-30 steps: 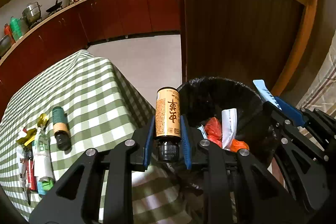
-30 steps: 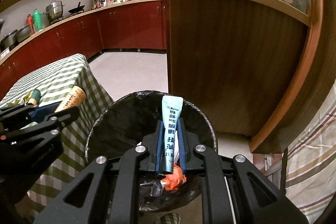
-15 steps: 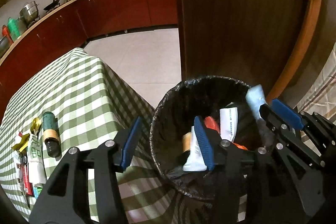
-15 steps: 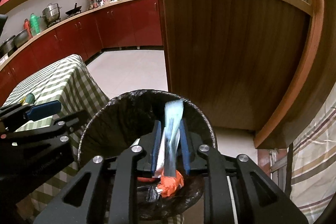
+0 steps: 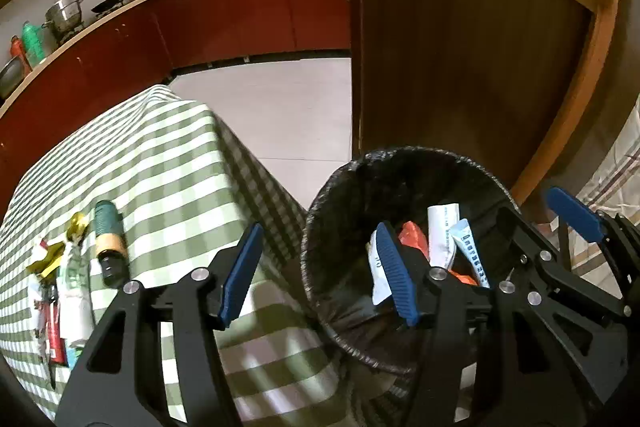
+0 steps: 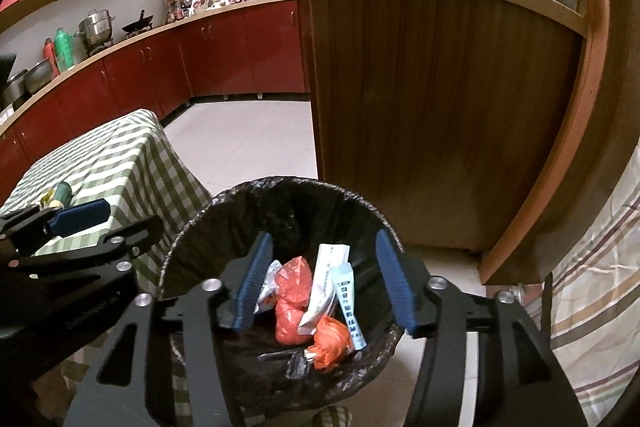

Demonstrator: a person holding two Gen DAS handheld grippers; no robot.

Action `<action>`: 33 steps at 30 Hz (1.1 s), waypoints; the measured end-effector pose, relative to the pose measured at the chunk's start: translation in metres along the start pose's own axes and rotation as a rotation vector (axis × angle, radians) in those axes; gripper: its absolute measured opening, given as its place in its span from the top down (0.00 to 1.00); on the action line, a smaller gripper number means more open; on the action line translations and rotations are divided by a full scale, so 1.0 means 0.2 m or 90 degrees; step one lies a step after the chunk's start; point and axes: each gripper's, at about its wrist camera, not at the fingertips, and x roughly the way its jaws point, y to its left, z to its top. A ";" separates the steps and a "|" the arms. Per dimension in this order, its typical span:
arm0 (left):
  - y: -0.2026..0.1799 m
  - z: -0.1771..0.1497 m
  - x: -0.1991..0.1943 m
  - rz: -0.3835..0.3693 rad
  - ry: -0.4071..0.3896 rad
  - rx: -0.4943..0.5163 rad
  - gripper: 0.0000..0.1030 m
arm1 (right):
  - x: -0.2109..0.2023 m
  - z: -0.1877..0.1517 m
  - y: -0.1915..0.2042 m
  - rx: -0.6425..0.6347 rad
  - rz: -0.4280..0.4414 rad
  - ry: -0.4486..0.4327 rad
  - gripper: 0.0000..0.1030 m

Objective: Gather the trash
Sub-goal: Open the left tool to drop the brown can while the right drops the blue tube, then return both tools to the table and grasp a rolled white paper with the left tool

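My left gripper hangs over the near left rim of the black-lined trash bin. Its jaws are opening and nothing is between them. My right gripper hovers over the mouth of the bin, jaws also opening and empty. Down in the bin a light blue tube lies beside a white tube and red plastic bags. The yellow bottle is out of sight. A green bottle and several wrappers lie on the checked table.
A tall wooden counter curves close behind the bin. The table's corner touches the bin's left side. Striped cloth hangs at the right. Tiled floor stretches toward the red kitchen cabinets.
Both grippers have opened. The yellow bottle left the left jaws and the light blue tube left the right jaws. The tube now lies in the bin.
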 end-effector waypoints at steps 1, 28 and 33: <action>0.01 -0.01 -0.01 0.000 -0.001 -0.003 0.43 | -0.01 0.00 0.01 0.002 0.000 -0.001 0.38; 0.76 -0.43 -0.44 0.093 -0.011 -0.100 0.41 | -0.21 -0.07 0.66 -0.122 0.081 0.004 0.23; 0.93 -0.52 -0.48 0.129 -0.007 -0.127 0.40 | -0.23 -0.09 0.80 -0.142 0.102 0.012 0.23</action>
